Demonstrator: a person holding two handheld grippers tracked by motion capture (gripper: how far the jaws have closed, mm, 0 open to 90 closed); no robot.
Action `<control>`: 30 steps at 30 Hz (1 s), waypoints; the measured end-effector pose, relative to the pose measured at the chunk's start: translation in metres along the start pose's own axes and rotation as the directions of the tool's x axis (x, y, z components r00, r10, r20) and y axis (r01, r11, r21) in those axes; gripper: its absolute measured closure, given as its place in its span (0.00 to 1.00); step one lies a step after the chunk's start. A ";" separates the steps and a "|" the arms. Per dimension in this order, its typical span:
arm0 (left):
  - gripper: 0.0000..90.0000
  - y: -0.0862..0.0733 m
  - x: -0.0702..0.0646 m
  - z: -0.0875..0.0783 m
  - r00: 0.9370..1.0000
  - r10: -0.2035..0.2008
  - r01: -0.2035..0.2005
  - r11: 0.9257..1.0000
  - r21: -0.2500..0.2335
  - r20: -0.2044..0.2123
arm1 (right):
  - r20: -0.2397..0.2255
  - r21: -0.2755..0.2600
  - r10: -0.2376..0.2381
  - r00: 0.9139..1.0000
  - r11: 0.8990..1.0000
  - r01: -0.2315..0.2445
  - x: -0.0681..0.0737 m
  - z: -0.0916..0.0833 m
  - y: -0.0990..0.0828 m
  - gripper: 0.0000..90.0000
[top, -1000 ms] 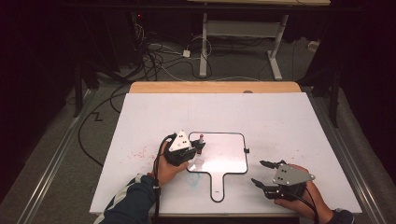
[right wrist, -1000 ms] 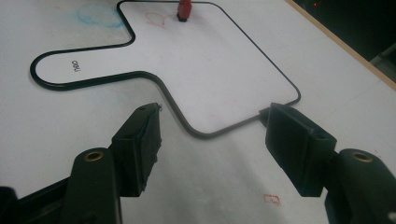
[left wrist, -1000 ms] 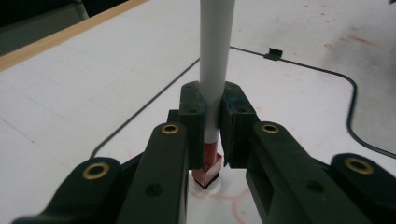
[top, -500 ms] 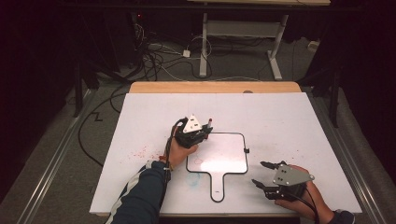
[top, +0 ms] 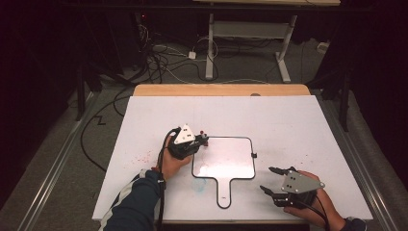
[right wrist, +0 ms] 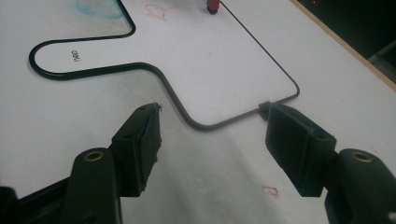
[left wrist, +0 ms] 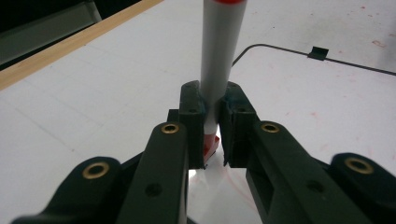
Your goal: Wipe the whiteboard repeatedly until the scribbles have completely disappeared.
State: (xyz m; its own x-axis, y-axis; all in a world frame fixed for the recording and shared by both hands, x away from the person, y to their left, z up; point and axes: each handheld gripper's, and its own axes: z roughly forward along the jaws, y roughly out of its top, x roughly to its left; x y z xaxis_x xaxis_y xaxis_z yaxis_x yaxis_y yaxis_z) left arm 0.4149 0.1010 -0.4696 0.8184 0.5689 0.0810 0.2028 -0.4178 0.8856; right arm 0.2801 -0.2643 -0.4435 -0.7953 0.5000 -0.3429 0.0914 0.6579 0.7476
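Our left gripper (left wrist: 211, 133) is clamping a red-capped marker (left wrist: 219, 56) at the whiteboard's (top: 226, 156) top-left corner; our right gripper (right wrist: 212, 135) is hovering wide apart near its handle.

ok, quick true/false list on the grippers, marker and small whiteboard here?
1. The left gripper is shut on a marker. True.
2. The right gripper holds the paddle-shaped whiteboard by its handle. False: its jaws are open and empty, beside the handle.
3. The whiteboard lies flat on the white table. True.
4. The marker has a blue cap. False: its visible ends are red.
5. The left gripper is at the whiteboard's upper left corner. True.
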 end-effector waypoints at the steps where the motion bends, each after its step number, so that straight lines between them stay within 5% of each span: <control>1: 0.88 -0.001 0.001 -0.001 1.000 -0.003 0.003 1.000 0.001 -0.007 | 0.001 0.002 0.000 1.000 1.000 0.000 0.000 0.000 0.000 0.41; 3: 0.88 -0.001 0.004 -0.001 0.999 -0.002 0.003 1.000 0.002 -0.040 | 0.000 0.001 0.001 1.000 1.000 -0.001 0.000 0.001 0.000 0.41; 9: 0.88 0.001 0.009 0.001 0.999 -0.030 0.030 0.999 0.018 -0.041 | -0.001 0.005 -0.002 1.000 1.000 0.002 0.000 0.001 0.000 0.41; 17: 0.88 0.011 -0.004 -0.009 0.999 -0.031 0.027 0.995 0.100 0.042 | 0.000 0.003 -0.002 1.000 1.000 0.002 -0.001 0.000 0.000 0.41; 25: 0.88 0.020 -0.001 0.000 0.995 -0.058 0.070 0.987 0.142 -0.084 | 0.011 0.009 -0.003 1.000 1.000 0.003 -0.001 0.001 0.001 0.41; 30: 0.88 0.021 -0.003 0.003 0.995 -0.064 0.074 0.989 0.131 -0.079 | 0.009 0.006 -0.005 1.000 1.000 0.005 0.000 0.001 0.001 0.41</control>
State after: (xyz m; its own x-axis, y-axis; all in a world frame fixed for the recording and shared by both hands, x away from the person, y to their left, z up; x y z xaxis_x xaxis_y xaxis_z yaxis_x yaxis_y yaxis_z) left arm 0.4184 0.0887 -0.4530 0.7591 0.6482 0.0602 0.3309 -0.4638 0.8218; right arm 0.2809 -0.2637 -0.4431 -0.7905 0.5018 -0.3512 0.0915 0.6637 0.7424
